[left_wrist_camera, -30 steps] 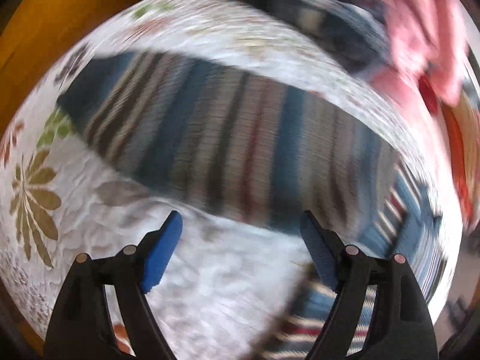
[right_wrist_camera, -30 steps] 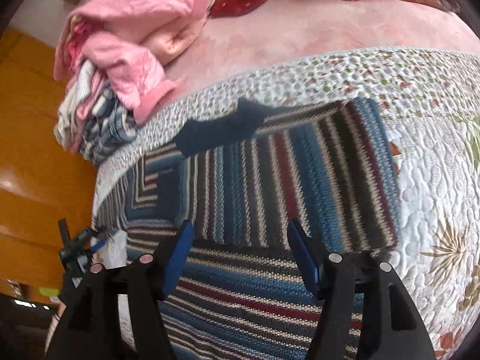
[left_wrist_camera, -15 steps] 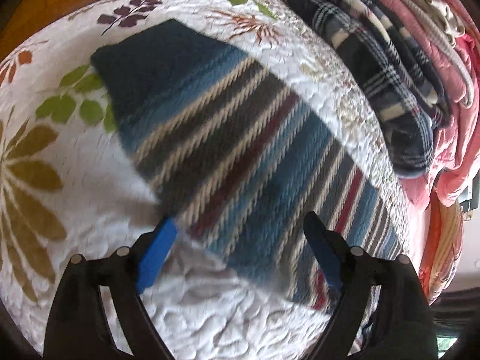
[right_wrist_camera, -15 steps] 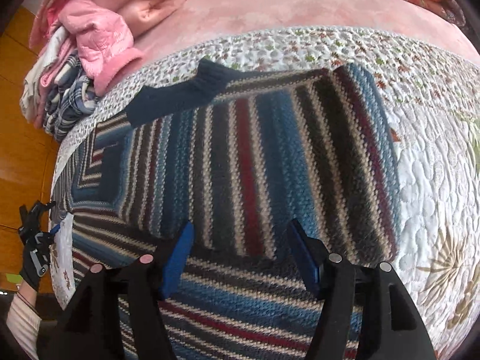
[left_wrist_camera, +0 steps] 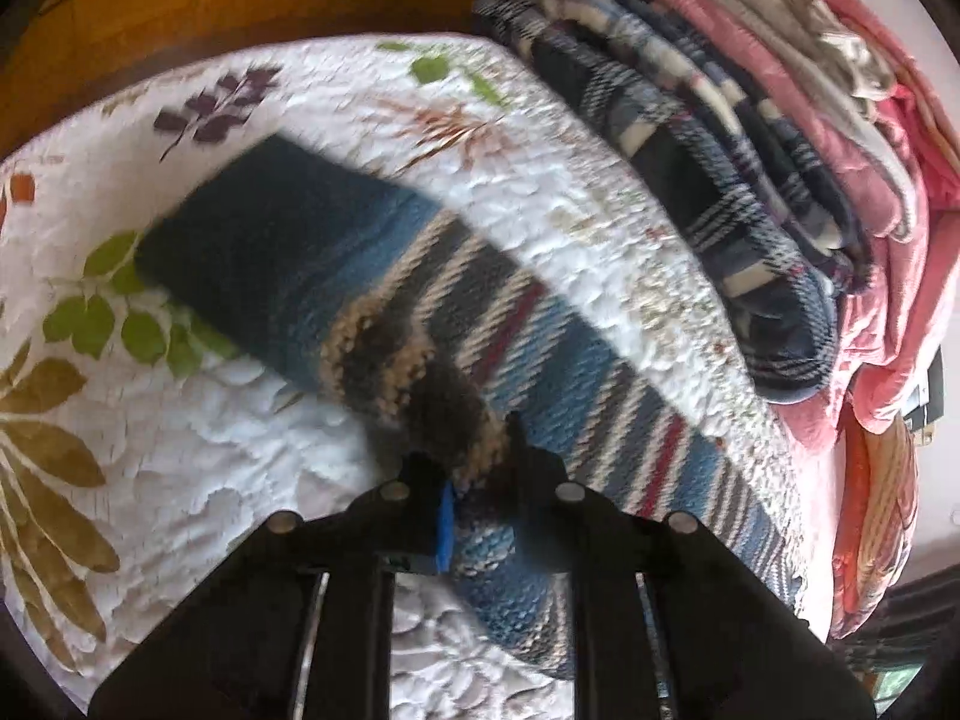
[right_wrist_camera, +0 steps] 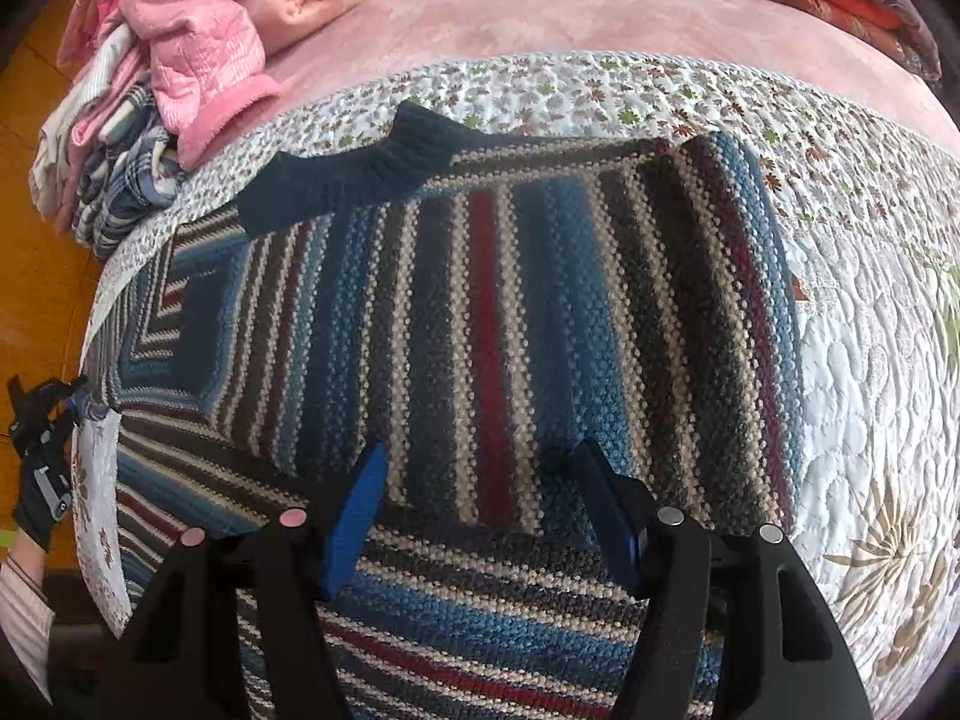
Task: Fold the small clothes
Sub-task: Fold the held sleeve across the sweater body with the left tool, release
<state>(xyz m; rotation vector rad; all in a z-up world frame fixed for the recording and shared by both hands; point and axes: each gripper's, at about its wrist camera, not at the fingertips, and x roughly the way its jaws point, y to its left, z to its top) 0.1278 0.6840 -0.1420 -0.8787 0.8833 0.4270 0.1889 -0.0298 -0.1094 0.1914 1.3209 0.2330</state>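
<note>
Your left claw (left_wrist_camera: 474, 480) pinches the sleeve (left_wrist_camera: 384, 300) of the striped sweater (right_wrist_camera: 510, 324), which lies on the quilt (right_wrist_camera: 870, 360) of the bed; your right claw (right_wrist_camera: 486, 504) hovers wide above the body. If the pinch takes only a thin fold, the sleeve may slip out. Only the right view shows the body already folded; only the left shows the pinch.
</note>
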